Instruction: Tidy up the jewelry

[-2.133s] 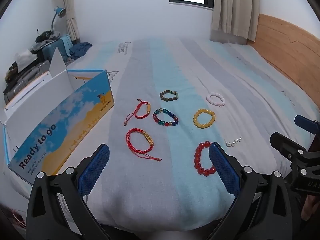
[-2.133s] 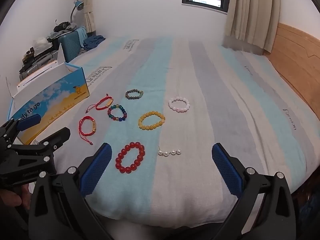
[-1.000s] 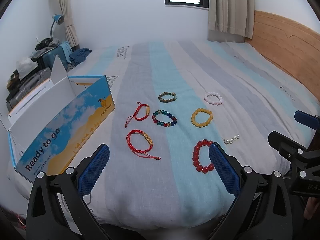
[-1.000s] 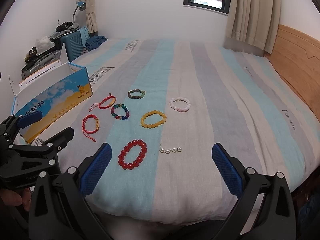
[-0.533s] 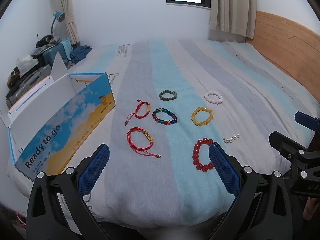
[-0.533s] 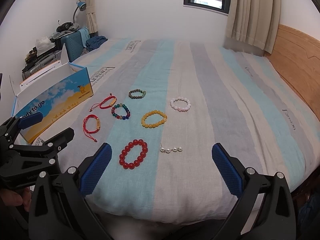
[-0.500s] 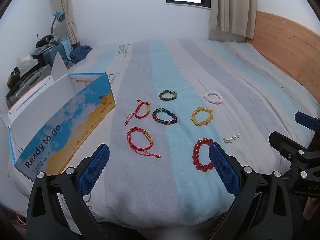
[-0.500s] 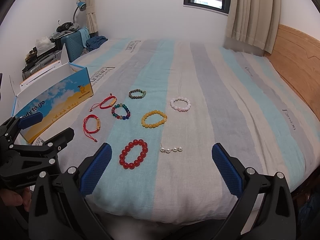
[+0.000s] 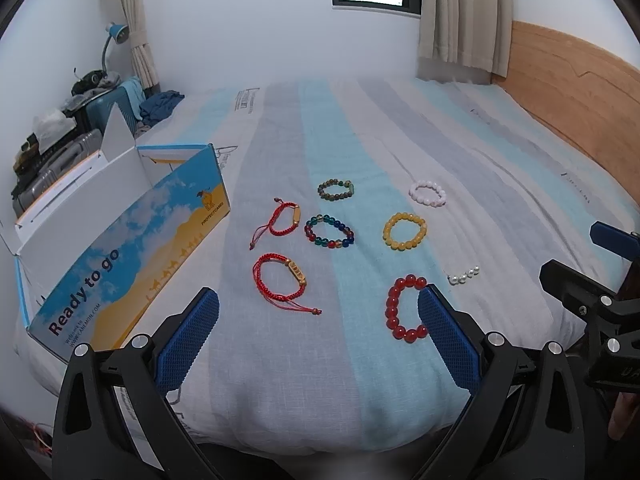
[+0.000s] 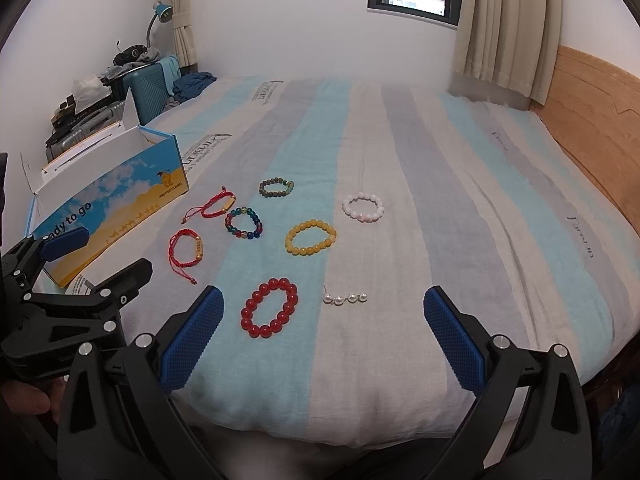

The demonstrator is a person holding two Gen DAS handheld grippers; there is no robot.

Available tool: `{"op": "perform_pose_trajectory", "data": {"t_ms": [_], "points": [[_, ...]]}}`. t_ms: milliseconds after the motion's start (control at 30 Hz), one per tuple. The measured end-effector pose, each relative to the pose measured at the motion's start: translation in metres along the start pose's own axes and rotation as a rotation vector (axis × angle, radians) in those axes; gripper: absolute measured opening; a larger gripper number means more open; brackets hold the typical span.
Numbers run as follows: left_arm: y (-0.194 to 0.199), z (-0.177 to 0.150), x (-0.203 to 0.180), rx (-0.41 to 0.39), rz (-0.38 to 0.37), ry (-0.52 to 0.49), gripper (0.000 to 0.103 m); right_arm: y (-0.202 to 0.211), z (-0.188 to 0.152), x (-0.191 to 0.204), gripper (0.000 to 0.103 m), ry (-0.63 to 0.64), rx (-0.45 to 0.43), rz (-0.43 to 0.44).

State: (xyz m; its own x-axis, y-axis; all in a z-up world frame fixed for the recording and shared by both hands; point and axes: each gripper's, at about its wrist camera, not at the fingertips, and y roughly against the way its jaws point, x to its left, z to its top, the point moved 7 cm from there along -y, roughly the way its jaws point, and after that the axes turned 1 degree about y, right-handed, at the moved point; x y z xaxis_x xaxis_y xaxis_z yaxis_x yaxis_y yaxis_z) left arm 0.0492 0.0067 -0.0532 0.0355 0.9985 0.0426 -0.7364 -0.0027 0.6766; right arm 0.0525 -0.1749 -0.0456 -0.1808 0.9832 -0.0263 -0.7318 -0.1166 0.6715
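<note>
Here, seven bracelets (image 9: 404, 230), one pearl strand (image 9: 463, 276), one box (image 9: 120, 240), left gripper (image 9: 318, 332) and right gripper (image 10: 323, 334) both spread apart

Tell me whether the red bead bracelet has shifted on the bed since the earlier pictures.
No. The red bead bracelet lies as before, just left of the pearl strand and nearer than the yellow bracelet.

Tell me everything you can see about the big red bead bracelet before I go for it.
The red bead bracelet is a closed oval loop of large, glossy, translucent-looking round beads. It lies flat on the striped bedsheet, on a light-blue stripe nearest the bed's front edge. Nothing touches it; the short pearl strand lies apart to its right. In the left wrist view a gripper finger partly hides it.
</note>
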Motion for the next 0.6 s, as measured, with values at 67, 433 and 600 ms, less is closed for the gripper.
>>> {"op": "perform_pose_trajectory", "data": {"t_ms": [67, 433, 600], "points": [[0.0, 0.0, 0.0, -0.001, -0.003, 0.002, 0.097, 0.0, 0.0, 0.0, 0.096, -0.001, 0.0, 0.0], [-0.011, 0.008, 0.002, 0.017, -0.027, 0.006, 0.097, -0.006, 0.02, -0.008, 0.096, -0.042, 0.004, 0.035], [-0.018, 0.025, 0.002, 0.005, -0.063, -0.005, 0.097, -0.016, 0.043, -0.011, 0.096, -0.052, 0.013, 0.076]]}}
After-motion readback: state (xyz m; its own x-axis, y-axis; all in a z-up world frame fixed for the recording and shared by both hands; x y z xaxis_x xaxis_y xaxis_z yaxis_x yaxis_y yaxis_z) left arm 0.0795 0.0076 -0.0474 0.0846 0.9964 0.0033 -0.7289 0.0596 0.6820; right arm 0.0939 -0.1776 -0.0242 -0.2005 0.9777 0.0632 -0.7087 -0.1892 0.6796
